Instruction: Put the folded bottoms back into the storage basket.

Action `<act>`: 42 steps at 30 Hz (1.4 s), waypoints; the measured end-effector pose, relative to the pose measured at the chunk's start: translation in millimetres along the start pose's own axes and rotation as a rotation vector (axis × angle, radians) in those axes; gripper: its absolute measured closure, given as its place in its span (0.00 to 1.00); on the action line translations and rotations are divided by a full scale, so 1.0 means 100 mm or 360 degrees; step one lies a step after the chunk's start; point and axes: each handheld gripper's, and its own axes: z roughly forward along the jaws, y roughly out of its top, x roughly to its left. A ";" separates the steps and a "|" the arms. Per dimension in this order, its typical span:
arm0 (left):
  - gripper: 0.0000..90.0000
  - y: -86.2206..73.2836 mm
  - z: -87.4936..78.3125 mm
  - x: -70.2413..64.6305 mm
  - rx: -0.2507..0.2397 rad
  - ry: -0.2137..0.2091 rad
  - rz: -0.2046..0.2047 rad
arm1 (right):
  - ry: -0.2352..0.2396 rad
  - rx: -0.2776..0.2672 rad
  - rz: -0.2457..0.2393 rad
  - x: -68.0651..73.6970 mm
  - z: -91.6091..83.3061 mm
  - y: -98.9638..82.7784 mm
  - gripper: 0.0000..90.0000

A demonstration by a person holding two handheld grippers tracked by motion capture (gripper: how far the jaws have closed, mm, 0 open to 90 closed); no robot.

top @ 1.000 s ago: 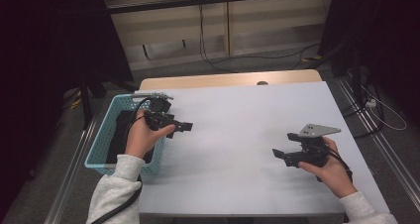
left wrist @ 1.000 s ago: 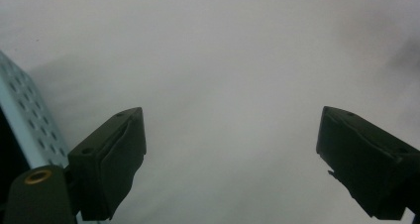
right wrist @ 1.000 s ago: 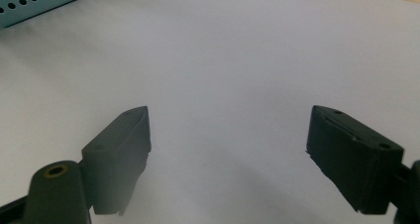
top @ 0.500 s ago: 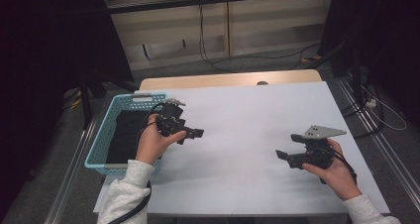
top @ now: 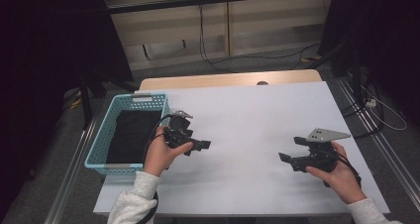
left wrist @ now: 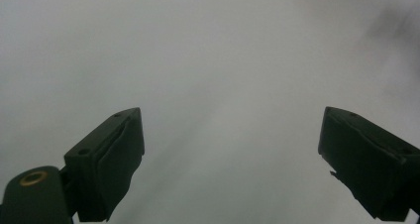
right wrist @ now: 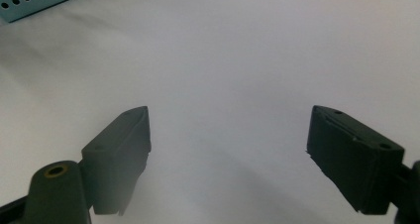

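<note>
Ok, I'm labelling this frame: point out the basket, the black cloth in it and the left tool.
basket (top: 95, 147): high view, on its left wall.
black cloth (top: 131, 135): high view, middle of the fabric.
left tool (top: 202, 145): high view, between its fingertips.

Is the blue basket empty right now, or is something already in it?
Not empty. The blue basket at the table's left edge holds a dark cloth covering most of its floor. Whether the cloth is folded, I cannot tell.
</note>
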 end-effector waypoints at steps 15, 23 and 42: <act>0.12 -0.29 0.07 -0.05 -0.0017 -0.0037 0.0027 | -0.0011 0.0010 0.0009 -0.01 -0.08 -0.08 0.18; 0.12 -0.41 0.08 -0.05 -0.0011 -0.0047 0.0028 | -0.0004 0.0026 -0.0003 0.02 -0.09 -0.10 0.18; 0.10 -0.53 0.03 -0.08 -0.0032 -0.0056 0.0061 | -0.0004 0.0027 -0.0012 0.01 -0.19 -0.16 0.18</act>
